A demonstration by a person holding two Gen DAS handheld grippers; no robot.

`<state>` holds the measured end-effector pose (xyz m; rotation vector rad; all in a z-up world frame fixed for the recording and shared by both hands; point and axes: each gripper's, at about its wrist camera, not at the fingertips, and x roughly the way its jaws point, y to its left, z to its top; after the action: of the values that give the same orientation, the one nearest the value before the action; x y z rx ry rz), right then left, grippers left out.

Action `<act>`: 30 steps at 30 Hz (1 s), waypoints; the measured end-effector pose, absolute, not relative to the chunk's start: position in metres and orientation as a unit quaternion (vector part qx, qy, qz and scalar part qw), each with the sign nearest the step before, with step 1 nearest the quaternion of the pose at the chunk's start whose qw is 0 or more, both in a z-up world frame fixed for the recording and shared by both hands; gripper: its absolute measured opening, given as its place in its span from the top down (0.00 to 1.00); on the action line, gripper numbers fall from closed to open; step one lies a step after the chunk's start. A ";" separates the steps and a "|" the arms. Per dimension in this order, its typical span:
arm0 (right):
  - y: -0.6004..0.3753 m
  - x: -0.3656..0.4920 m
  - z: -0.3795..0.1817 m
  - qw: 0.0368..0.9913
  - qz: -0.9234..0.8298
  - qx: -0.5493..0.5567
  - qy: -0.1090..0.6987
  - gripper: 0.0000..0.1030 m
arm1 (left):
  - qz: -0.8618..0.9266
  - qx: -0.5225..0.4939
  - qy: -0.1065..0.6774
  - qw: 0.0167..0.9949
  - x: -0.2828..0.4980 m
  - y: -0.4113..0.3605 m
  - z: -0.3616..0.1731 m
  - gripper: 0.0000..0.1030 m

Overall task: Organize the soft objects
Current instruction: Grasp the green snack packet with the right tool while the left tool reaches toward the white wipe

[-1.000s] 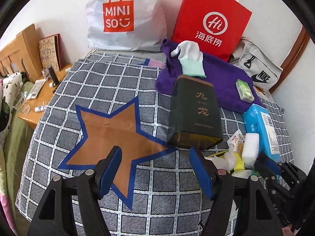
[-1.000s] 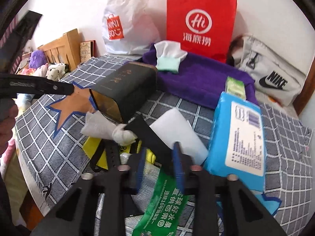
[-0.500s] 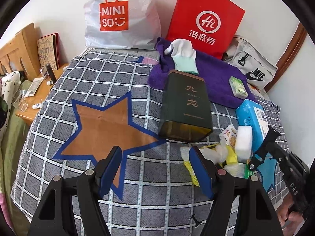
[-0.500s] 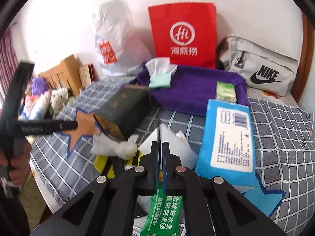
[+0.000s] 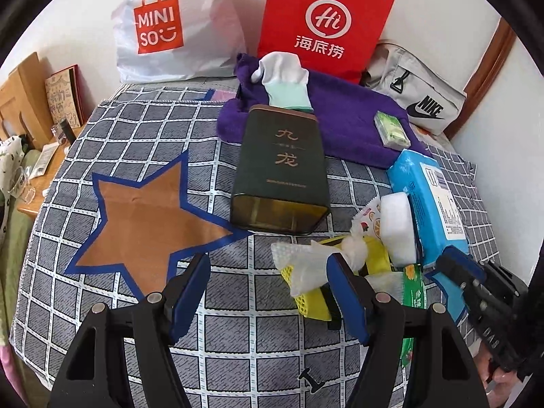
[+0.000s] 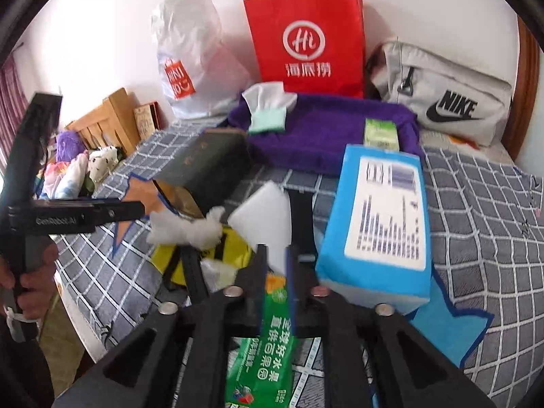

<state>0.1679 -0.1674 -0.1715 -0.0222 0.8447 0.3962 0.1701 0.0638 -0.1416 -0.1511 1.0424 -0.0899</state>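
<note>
A white sponge lies in a heap with a crumpled white tissue, a yellow bag and a green packet, beside a blue wipes pack. My right gripper points at the sponge's near edge, jaws a narrow gap apart and empty. My left gripper is open and empty above the checked cloth, the heap by its right finger. The sponge, tissue and right gripper show in the left wrist view.
A dark green tin lies on its side beside a brown star patch. A purple towel holds a white glove and a small green pack. Miniso bag, red bag and Nike pouch line the wall.
My right gripper was shut half a second ago and now stands slightly open, lower and closer to the sponge. The left gripper has drifted little and stays open.
</note>
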 end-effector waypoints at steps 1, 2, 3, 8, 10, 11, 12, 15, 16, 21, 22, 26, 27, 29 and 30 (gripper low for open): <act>-0.167 0.166 -0.174 0.891 0.191 -0.018 0.411 0.75 | -0.044 -0.071 0.498 0.863 0.170 0.063 -0.142 0.33; -0.167 0.164 -0.176 0.889 0.190 -0.026 0.415 0.71 | -0.047 -0.069 0.498 0.863 0.170 0.062 -0.143 0.33; -0.168 0.160 -0.178 0.888 0.191 -0.031 0.418 0.66 | -0.048 -0.067 0.498 0.863 0.170 0.061 -0.143 0.33; -0.177 0.138 -0.194 0.872 0.190 -0.037 0.449 0.38 | -0.053 -0.071 0.507 0.858 0.176 0.055 -0.152 0.33; -0.178 0.130 -0.208 0.865 0.194 -0.011 0.463 0.24 | -0.055 -0.074 0.509 0.856 0.177 0.052 -0.156 0.33; -0.178 0.130 -0.208 0.865 0.194 -0.011 0.463 0.24 | -0.055 -0.076 0.509 0.855 0.177 0.051 -0.157 0.33; -0.177 0.129 -0.212 0.865 0.189 -0.007 0.466 0.24 | -0.055 -0.079 0.510 0.855 0.177 0.051 -0.158 0.33; -0.173 0.134 -0.229 0.861 0.167 0.006 0.480 0.29 | -0.060 -0.076 0.512 0.854 0.177 0.047 -0.159 0.33; -0.172 0.134 -0.230 0.864 0.162 0.005 0.477 0.33 | -0.061 -0.071 0.510 0.855 0.176 0.045 -0.159 0.33; -0.168 0.127 -0.224 0.865 0.178 -0.022 0.470 0.67 | -0.072 -0.056 0.514 0.853 0.182 0.029 -0.163 0.33; -0.172 0.124 -0.222 0.863 0.182 -0.016 0.470 0.67 | -0.074 -0.050 0.515 0.852 0.184 0.024 -0.166 0.33; -0.191 0.115 -0.216 0.863 0.185 0.003 0.471 0.67 | -0.074 -0.018 0.524 0.848 0.190 0.002 -0.176 0.32; -0.195 0.112 -0.214 0.864 0.182 0.002 0.469 0.67 | -0.071 -0.006 0.526 0.848 0.192 -0.004 -0.179 0.32; -0.205 0.107 -0.212 0.866 0.175 -0.001 0.469 0.67 | -0.060 0.013 0.524 0.849 0.194 -0.011 -0.183 0.32; -0.210 0.105 -0.212 0.867 0.169 -0.001 0.468 0.67 | -0.057 0.016 0.520 0.852 0.194 -0.012 -0.184 0.32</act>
<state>0.1052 -0.2102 -0.2123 -0.0012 0.9807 0.3537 0.1945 -0.0123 -0.1838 0.0336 1.0948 -0.1191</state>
